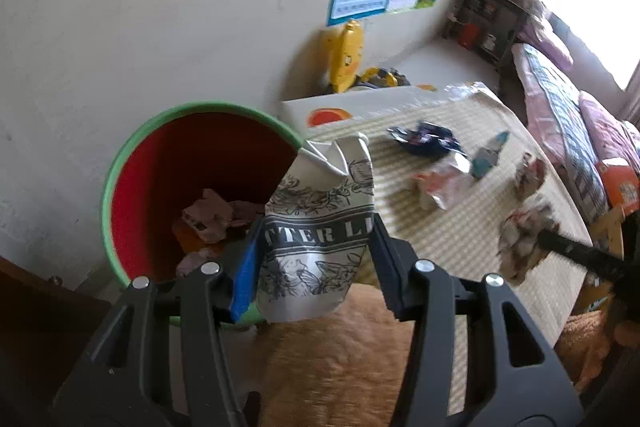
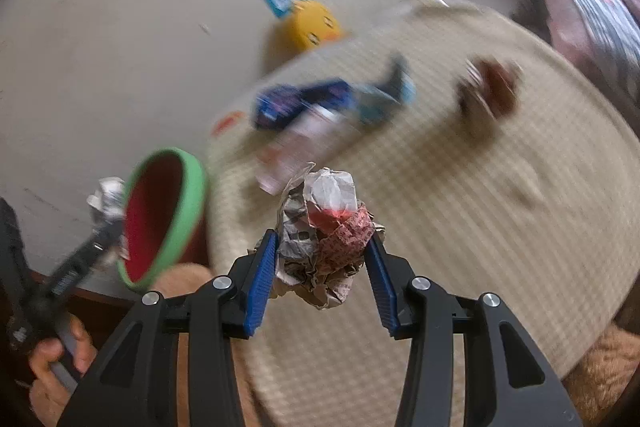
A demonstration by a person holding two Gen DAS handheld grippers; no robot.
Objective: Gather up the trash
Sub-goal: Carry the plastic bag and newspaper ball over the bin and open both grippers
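My left gripper (image 1: 316, 247) is shut on a crushed white paper cup (image 1: 320, 203) with black floral print, held at the right rim of a bin (image 1: 120, 167) that is green outside and red inside. Crumpled pinkish paper (image 1: 212, 215) lies in the bin. My right gripper (image 2: 320, 255) is shut on a ball of crumpled newspaper and plastic (image 2: 324, 227) above the woven mat (image 2: 500, 227). In the left wrist view the right gripper (image 1: 536, 239) shows at the right edge with that ball (image 1: 520, 239). In the right wrist view the left gripper (image 2: 108, 219) and its cup (image 2: 106, 199) sit by the bin (image 2: 188, 195).
Several wrappers lie on the mat: a dark blue one (image 1: 428, 139), a teal one (image 1: 488, 155), a white and red one (image 1: 440, 183), a brown one (image 1: 530, 171). A yellow toy (image 1: 346, 55) stands by the wall. A bed (image 1: 560, 99) runs along the right.
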